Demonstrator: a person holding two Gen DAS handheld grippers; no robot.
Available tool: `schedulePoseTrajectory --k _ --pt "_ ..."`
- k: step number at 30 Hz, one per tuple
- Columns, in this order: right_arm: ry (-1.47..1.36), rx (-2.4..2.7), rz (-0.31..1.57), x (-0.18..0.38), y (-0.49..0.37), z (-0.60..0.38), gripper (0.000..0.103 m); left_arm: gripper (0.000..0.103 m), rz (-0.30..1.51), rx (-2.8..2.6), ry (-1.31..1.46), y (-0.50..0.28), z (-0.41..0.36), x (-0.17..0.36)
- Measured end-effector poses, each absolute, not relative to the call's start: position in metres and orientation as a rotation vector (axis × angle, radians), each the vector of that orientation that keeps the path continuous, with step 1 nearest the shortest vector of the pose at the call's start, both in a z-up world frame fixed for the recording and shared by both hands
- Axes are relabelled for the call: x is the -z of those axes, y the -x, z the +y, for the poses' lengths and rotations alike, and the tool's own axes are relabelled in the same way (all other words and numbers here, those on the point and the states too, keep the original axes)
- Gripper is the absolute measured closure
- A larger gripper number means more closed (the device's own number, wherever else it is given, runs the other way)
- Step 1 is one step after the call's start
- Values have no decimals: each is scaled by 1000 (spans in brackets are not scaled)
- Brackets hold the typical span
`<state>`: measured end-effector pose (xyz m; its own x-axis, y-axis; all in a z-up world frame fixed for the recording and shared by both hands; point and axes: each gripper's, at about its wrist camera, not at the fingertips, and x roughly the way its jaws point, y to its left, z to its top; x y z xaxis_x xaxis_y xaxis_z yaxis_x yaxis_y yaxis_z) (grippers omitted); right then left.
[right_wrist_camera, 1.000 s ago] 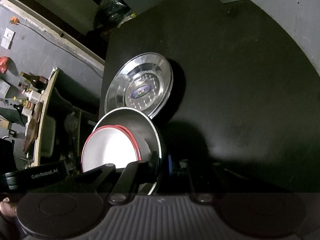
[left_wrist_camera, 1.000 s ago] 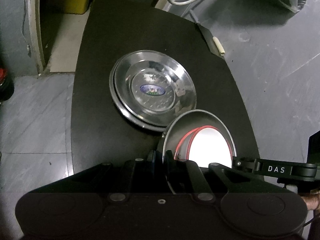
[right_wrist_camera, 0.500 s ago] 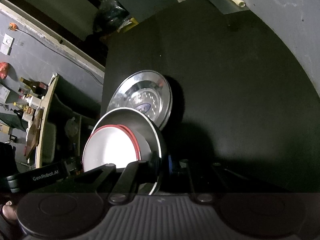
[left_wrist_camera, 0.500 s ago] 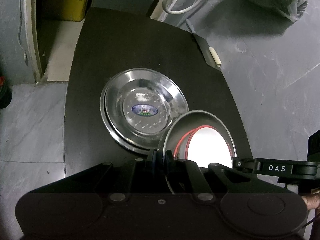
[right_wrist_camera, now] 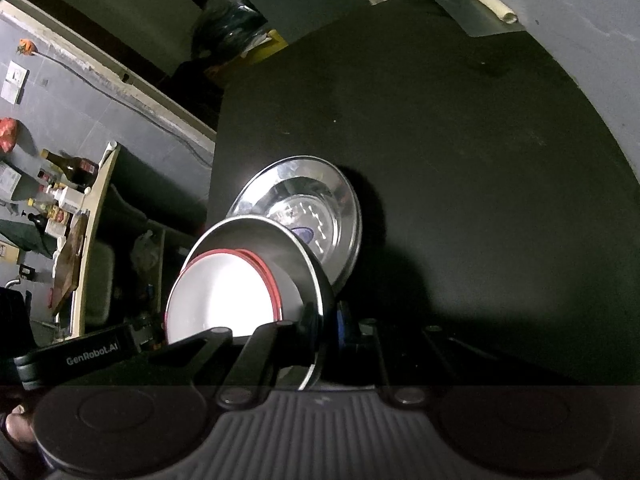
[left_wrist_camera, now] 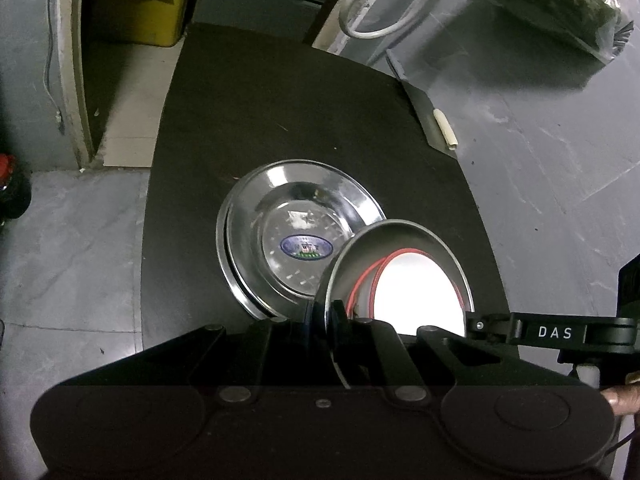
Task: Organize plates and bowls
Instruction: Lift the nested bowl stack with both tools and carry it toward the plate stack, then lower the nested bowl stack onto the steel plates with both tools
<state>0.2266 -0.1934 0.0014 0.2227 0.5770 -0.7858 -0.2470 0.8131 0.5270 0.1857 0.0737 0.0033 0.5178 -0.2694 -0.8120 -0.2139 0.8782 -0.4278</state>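
Both grippers hold one steel plate by opposite rims, with a white red-rimmed bowl [left_wrist_camera: 416, 292] lying in it. My left gripper [left_wrist_camera: 324, 312] is shut on the held plate [left_wrist_camera: 400, 236]; my right gripper [right_wrist_camera: 326, 316] is shut on the same plate [right_wrist_camera: 256, 236], and the bowl [right_wrist_camera: 220, 292] shows there too. A stack of two steel plates [left_wrist_camera: 296, 216] with a blue label lies on the black table [left_wrist_camera: 260, 112], just beyond and partly under the held plate. The stack also shows in the right wrist view [right_wrist_camera: 316, 200].
The black table [right_wrist_camera: 480, 140] is bare around the stack. A cream roll [left_wrist_camera: 446, 128] lies off the table's far right corner on a grey floor. A white hose [left_wrist_camera: 376, 4] and a yellow box [left_wrist_camera: 140, 12] lie beyond. Shelves with bottles [right_wrist_camera: 68, 184] stand left.
Both grippers have carried the held plate and bowl back and up; the stacked plates appear lower in the views and partly covered by the held plate's rim.
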Motion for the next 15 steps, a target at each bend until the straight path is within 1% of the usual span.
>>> schedulePoseTrajectory --k 15 --pt "-311 -584 1214 -7 -237 -182 91 95 1014 26 535 -199 87 -5"
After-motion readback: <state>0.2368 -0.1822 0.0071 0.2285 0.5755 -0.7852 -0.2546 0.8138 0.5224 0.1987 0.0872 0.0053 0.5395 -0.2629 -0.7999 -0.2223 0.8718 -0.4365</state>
